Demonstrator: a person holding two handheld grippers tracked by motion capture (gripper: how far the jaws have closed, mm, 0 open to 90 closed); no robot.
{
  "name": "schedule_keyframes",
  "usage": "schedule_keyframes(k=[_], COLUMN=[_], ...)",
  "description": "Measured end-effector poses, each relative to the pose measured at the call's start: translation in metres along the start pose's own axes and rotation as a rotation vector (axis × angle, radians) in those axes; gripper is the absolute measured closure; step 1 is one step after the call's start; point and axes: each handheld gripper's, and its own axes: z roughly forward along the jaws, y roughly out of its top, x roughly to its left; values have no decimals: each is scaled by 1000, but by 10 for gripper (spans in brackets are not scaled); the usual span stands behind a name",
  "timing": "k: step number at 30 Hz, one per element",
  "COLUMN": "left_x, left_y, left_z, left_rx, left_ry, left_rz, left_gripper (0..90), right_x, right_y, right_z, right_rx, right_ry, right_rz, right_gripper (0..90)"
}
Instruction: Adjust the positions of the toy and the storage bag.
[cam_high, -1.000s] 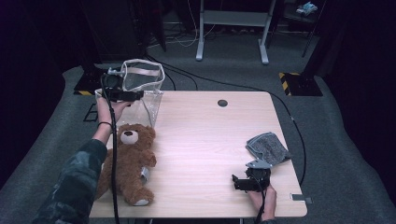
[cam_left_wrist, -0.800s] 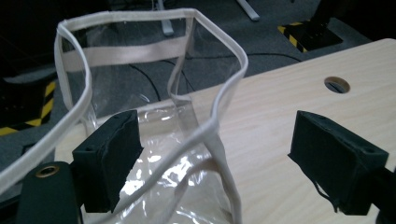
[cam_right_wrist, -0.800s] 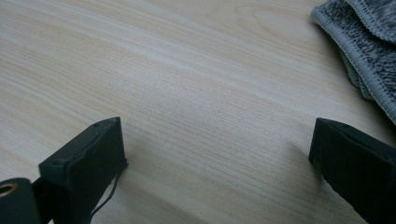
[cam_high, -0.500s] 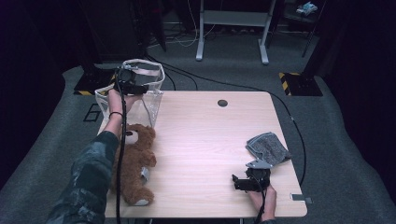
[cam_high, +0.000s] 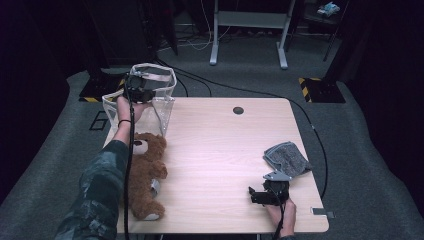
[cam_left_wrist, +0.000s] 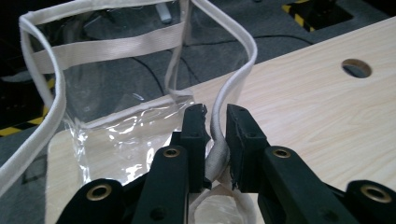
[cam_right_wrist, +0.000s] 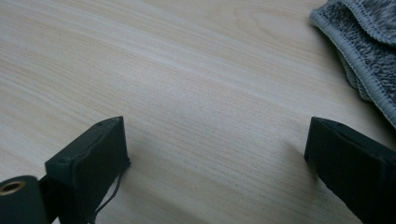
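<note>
We look down into a dim room with a grey carpeted floor (cam_high: 250, 70). A light wood-grain desk (cam_high: 220, 145) sits at the centre, with a round cable hole (cam_high: 238, 110) near its far edge. Beyond it stands a white metal frame (cam_high: 250, 20) on two legs. Black cables (cam_high: 210, 82) trail across the carpet. Yellow-and-black striped blocks (cam_high: 320, 89) lie at both far corners.

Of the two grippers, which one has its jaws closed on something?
The left gripper: its jaws pinch the white-trimmed rim of the clear plastic bag. The right gripper rests on the table, jaws wide apart and empty.
</note>
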Motion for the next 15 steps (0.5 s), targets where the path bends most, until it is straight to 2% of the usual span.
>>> schedule_keyframes(k=[4, 6, 7, 9, 12, 15], left_x=[-1, -2, -4, -9, -14, -19], left_y=[2, 4, 4, 7, 8, 12], left_z=[2, 3, 4, 7, 9, 11], left_rx=[-8, 0, -3, -10, -19, -12], left_ry=[-28, -39, -46, -59, -63, -92], left_rz=[0, 21, 18, 35, 40, 44], left_gripper=[792, 799, 801, 803, 805, 808], right_x=[0, 0, 0, 0, 0, 0], right_y=[0, 0, 0, 0, 0, 0], right_z=[0, 0, 0, 0, 0, 0], right_rx=[-1, -1, -1, -2, -3, -3], right_ry=[-1, -1, -1, -2, -1, -3], right_rz=[0, 0, 0, 1, -1, 2], right_gripper=[56, 56, 56, 58, 58, 60])
